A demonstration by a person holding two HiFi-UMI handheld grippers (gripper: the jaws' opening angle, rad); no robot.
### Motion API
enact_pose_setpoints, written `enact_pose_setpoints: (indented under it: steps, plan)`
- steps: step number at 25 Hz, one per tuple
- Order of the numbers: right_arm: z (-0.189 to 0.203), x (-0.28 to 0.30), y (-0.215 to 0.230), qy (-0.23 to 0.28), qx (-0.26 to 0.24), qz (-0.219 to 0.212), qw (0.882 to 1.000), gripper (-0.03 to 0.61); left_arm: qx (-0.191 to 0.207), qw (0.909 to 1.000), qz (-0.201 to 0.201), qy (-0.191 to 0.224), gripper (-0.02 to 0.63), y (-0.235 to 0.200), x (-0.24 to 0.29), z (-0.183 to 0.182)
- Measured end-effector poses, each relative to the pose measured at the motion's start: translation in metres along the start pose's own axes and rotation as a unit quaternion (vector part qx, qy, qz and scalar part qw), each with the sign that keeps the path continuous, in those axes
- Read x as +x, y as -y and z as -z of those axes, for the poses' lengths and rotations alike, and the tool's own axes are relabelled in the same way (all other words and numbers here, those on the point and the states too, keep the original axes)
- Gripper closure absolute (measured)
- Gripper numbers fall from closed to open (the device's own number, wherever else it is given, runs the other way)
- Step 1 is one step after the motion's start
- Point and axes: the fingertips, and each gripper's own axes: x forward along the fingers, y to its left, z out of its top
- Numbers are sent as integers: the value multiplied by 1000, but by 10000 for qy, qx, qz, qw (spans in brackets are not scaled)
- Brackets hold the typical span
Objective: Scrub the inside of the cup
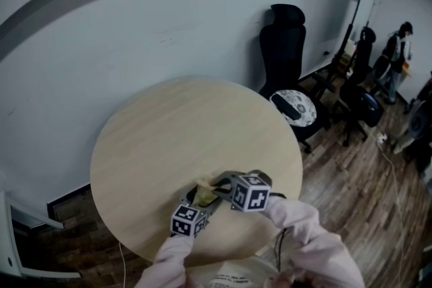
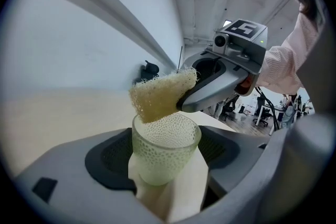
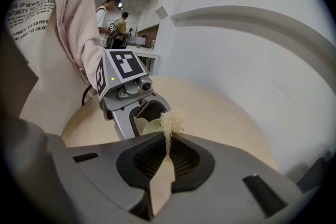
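The textured pale-green glass cup (image 2: pixel 165 150) sits upright between the jaws of the left gripper (image 2: pixel 168 134). The jaws stand wide and look clamped on its sides. The cup is over the near edge of the round table (image 1: pixel 169 131); I cannot tell whether its base rests there. Its mouth opens upward. The yellow sponge (image 2: pixel 160 94) hangs just above the rim, towards the far-left side of the mouth and not yet inside. The right gripper (image 3: pixel 167 136) pinches it edge-on between nearly closed jaws and slants down from the cup's right. By my reading, the sponge needs to go straight down along the cup's axis.
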Motion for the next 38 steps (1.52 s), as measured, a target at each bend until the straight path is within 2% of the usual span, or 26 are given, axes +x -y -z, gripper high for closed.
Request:
enact_pose_setpoints:
  steps: [9,19,31,38]
  plan:
    - [15,8,-3,-842,-810,-262,9928,565,23,10000,4,34,227,-1,2,-1]
    - [20,9,-4,-1371,-1056,-605,9831,565,75,10000,-24,43,229,-1,3,0]
    - [21,10,-5,-1989,-854,-1163,9693,563,99,9999,-66,63,230,-3,3,1]
    - [14,19,-1,-1961,-667,-1304,9696,563,96,9999,-71,60,232,-5,3,1]
